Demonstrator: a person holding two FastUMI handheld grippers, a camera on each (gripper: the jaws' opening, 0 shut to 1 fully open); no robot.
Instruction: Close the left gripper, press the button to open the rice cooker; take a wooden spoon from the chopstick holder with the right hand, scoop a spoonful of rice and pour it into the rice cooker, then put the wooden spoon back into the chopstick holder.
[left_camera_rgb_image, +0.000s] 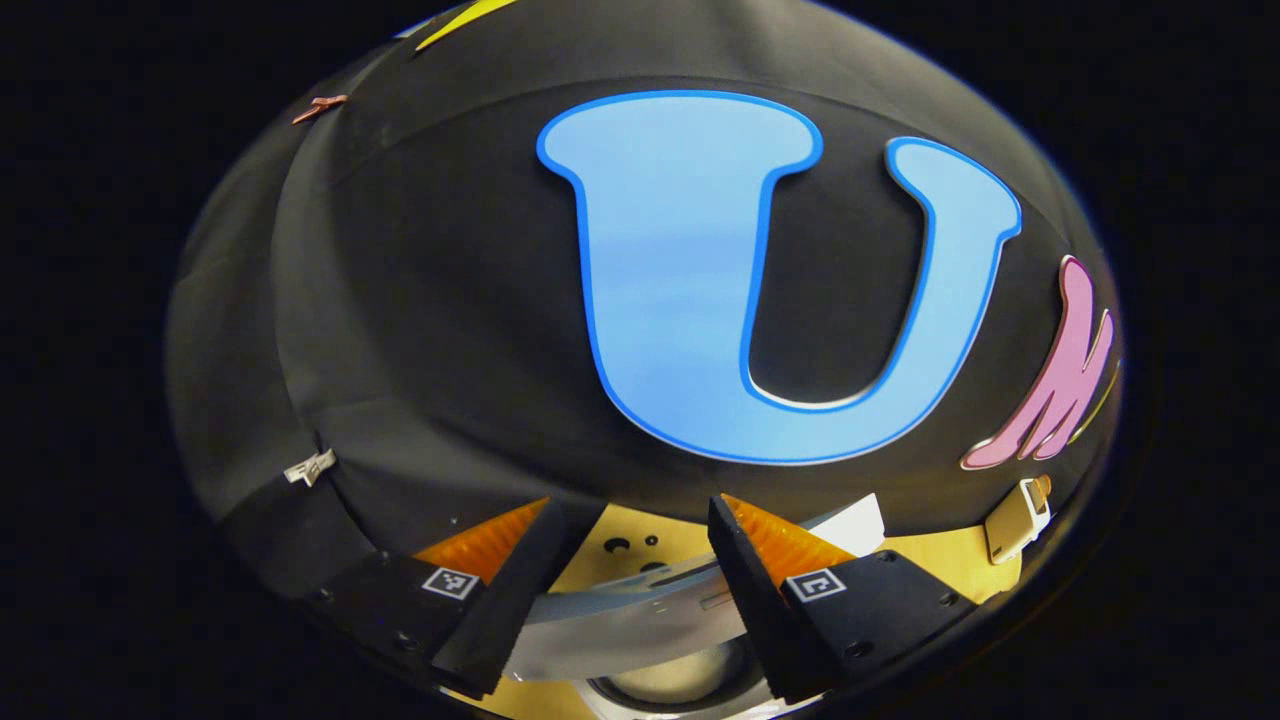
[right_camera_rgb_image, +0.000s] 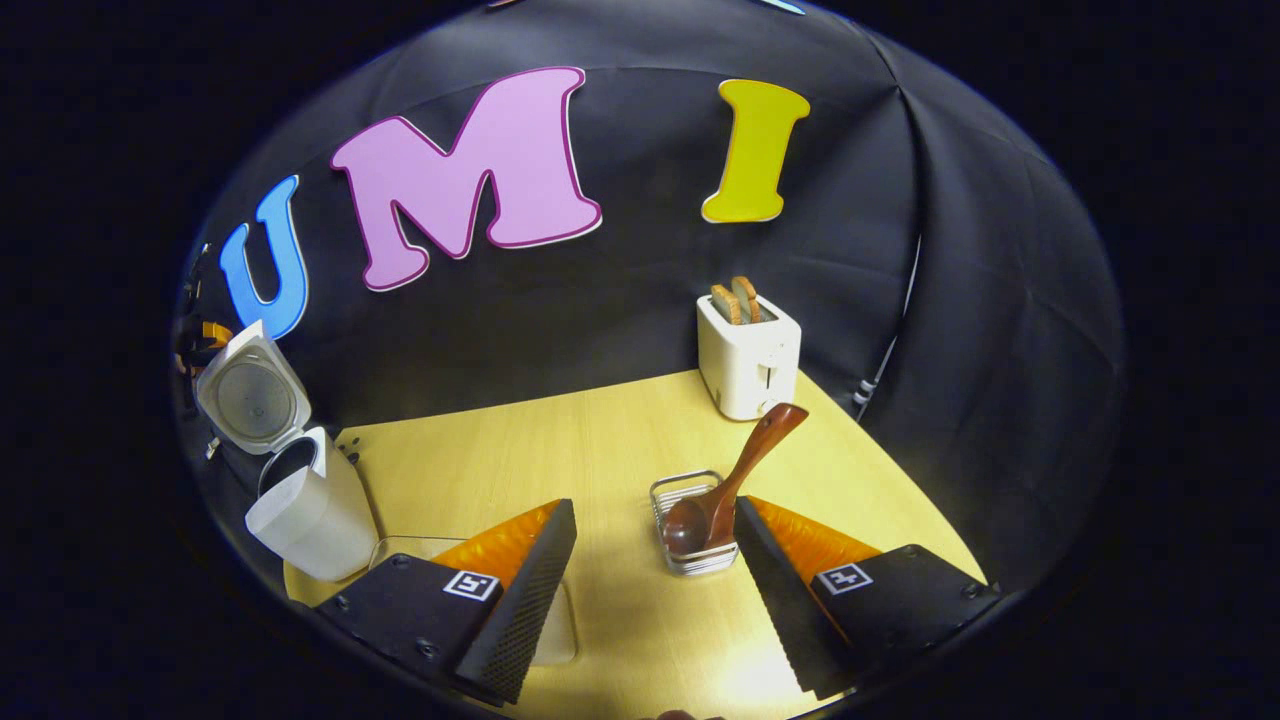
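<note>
In the right gripper view the white rice cooker (right_camera_rgb_image: 310, 520) stands at the far left with its lid (right_camera_rgb_image: 250, 395) swung up. A brown wooden spoon (right_camera_rgb_image: 745, 465) rests bowl-down in the wire chopstick holder (right_camera_rgb_image: 672, 490), its handle leaning towards the toaster. My right gripper (right_camera_rgb_image: 655, 510) is open just in front of the holder and touches nothing. A clear shallow container (right_camera_rgb_image: 562, 625) lies partly under one finger. In the left gripper view my left gripper (left_camera_rgb_image: 638, 508) is open above the cooker's rim (left_camera_rgb_image: 620, 610) and inner pot (left_camera_rgb_image: 690, 680).
A white toaster (right_camera_rgb_image: 748, 355) with two slices of bread stands at the back of the light wooden table (right_camera_rgb_image: 560, 450); it also appears small at the right as the toaster (left_camera_rgb_image: 1018, 518). Black cloth walls close the table in on all far sides.
</note>
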